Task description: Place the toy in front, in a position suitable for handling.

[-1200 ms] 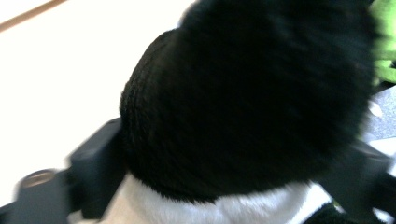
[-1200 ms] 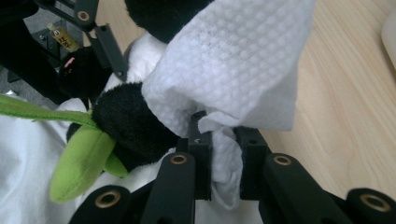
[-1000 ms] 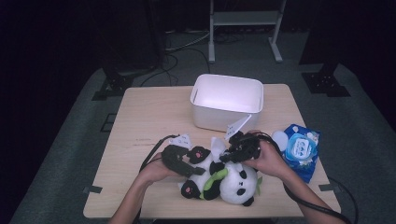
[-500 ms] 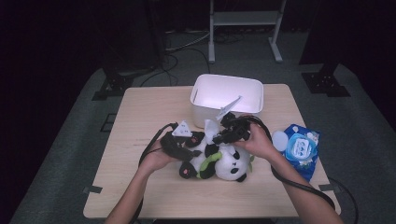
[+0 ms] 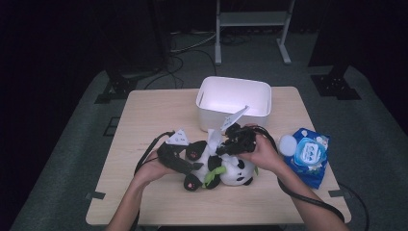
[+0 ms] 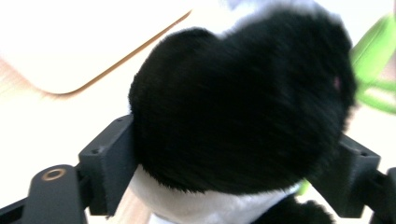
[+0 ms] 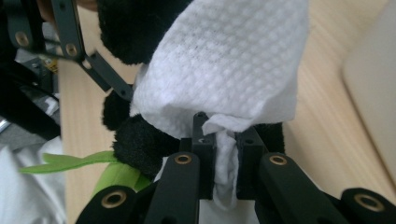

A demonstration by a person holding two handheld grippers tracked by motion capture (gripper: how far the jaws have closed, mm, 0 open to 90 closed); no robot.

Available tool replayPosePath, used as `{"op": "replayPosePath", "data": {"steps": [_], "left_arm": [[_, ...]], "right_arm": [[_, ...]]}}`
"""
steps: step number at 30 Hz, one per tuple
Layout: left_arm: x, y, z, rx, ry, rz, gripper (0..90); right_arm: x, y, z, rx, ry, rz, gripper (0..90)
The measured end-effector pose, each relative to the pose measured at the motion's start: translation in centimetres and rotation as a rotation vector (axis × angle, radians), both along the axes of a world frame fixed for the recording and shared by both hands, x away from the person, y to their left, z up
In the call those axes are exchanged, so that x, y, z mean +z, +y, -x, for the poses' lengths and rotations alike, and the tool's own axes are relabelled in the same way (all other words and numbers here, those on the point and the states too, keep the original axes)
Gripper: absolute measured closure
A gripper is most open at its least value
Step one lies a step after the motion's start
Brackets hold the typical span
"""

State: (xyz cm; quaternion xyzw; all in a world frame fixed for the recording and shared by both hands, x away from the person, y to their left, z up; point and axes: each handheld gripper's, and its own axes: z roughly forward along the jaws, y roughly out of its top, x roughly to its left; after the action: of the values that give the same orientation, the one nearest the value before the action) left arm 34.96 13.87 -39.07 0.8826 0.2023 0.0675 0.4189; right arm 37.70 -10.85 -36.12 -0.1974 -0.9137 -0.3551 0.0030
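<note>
The panda plush [image 5: 226, 166] lay in front of the white bin [image 5: 234, 102], the left gripper [image 5: 185, 167] clamped on its black limb [image 6: 238, 107] – the right gripper [image 5: 226, 144] pinched a white wipe [image 7: 224, 65] directly against the panda's upper side, nearer the bin

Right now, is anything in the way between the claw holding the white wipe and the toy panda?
Nothing visible is. The right claw pinches the white wipe, which hangs right against the panda's black fur. The left claw grips a black part of the panda from the other side.
</note>
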Motion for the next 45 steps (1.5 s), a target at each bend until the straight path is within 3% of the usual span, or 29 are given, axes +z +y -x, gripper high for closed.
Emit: {"op": "replayPosePath", "data": {"steps": [2,11,19,26,29,33,36,42,45], "left_arm": [[0.4,0.4,0.1,-0.020,0.020,0.015,16.3],[1.6,1.0,1.0,-0.077,0.037,0.037,16.4],[3.4,1.1,1.7,-0.116,0.010,0.076,16.4],[3.7,1.1,1.9,-0.151,0.032,0.108,16.4],[4.0,1.3,1.9,-0.144,0.025,0.113,16.4],[3.5,1.1,1.8,-0.135,0.040,0.083,16.4],[2.4,0.6,1.8,-0.130,0.061,0.034,17.0],[1.5,0.9,1.4,-0.108,0.076,0.053,17.4],[1.0,0.7,1.7,-0.102,0.067,0.053,17.8]], "right_arm": [[-0.1,0.0,0.4,0.015,0.012,-0.002,81.6],[-0.2,0.4,1.5,0.039,0.007,0.016,81.7],[-0.5,0.8,2.5,0.063,-0.002,0.037,82.1],[-0.7,1.0,3.7,0.091,-0.024,0.061,82.3],[-0.8,0.8,4.0,0.105,-0.018,0.055,82.3],[-0.8,0.8,4.2,0.103,-0.027,0.056,82.2],[-0.5,0.8,4.1,0.102,-0.032,0.058,82.1],[0.6,1.1,3.9,0.099,-0.057,0.052,81.6],[1.3,2.2,3.8,0.101,-0.065,0.024,81.5]]}}
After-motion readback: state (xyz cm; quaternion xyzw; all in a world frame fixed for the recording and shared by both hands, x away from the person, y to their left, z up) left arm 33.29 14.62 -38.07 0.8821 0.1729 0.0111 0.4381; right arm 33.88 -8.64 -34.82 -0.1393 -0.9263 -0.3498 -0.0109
